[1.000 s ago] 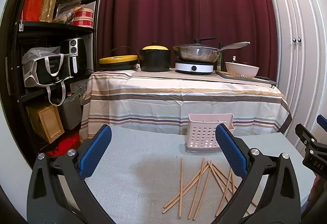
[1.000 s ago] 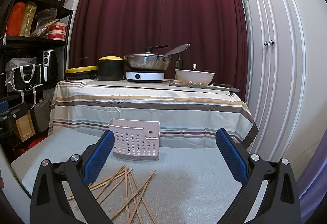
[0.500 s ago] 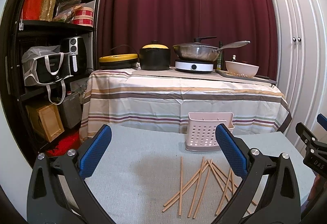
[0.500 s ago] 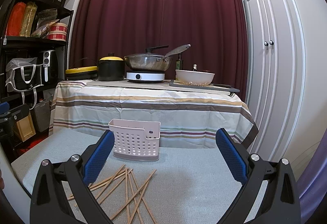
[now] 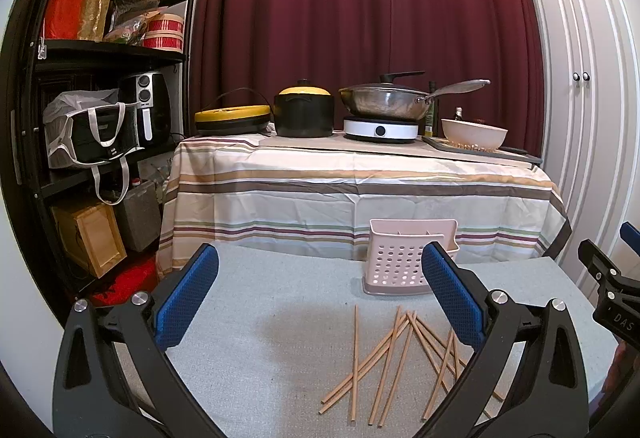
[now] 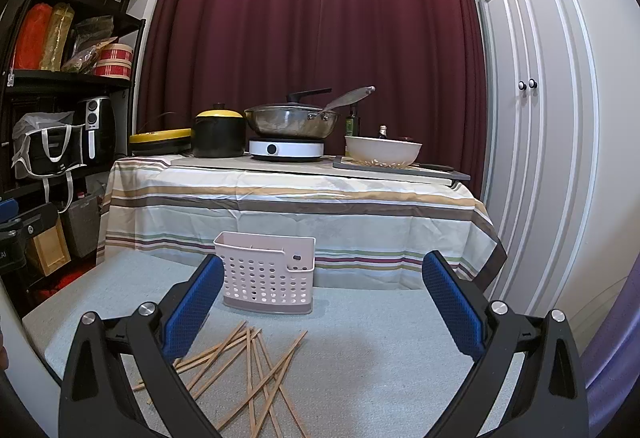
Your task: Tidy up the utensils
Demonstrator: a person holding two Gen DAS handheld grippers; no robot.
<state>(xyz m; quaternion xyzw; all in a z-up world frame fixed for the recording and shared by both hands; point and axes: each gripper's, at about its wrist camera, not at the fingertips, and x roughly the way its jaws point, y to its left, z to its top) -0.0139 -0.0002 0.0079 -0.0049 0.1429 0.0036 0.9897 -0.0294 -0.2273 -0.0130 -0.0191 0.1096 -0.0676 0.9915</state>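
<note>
Several wooden chopsticks (image 5: 394, 362) lie scattered and crossed on the grey table top (image 5: 260, 338). Behind them stands a pale pink perforated utensil basket (image 5: 404, 258), upright. My left gripper (image 5: 320, 298) hovers above the table, open, nothing between its blue pads; the chopsticks sit below and right of its centre. In the right wrist view the chopsticks (image 6: 248, 370) lie low left, the basket (image 6: 266, 278) just behind them. My right gripper (image 6: 324, 302) is open and empty too, above the table. Its black body shows at the right edge of the left view (image 5: 612, 298).
Beyond the grey table stands a striped-cloth table (image 5: 360, 190) with a yellow-lidded pot (image 5: 304, 110), a wok on a hob (image 5: 380, 106) and a bowl (image 5: 474, 132). A black shelf unit (image 5: 92, 118) fills the left. White cupboard doors (image 6: 532, 138) are at right.
Almost nothing differs; both views have shifted only very slightly. Both grippers stay open and the chopsticks and basket lie where they were.
</note>
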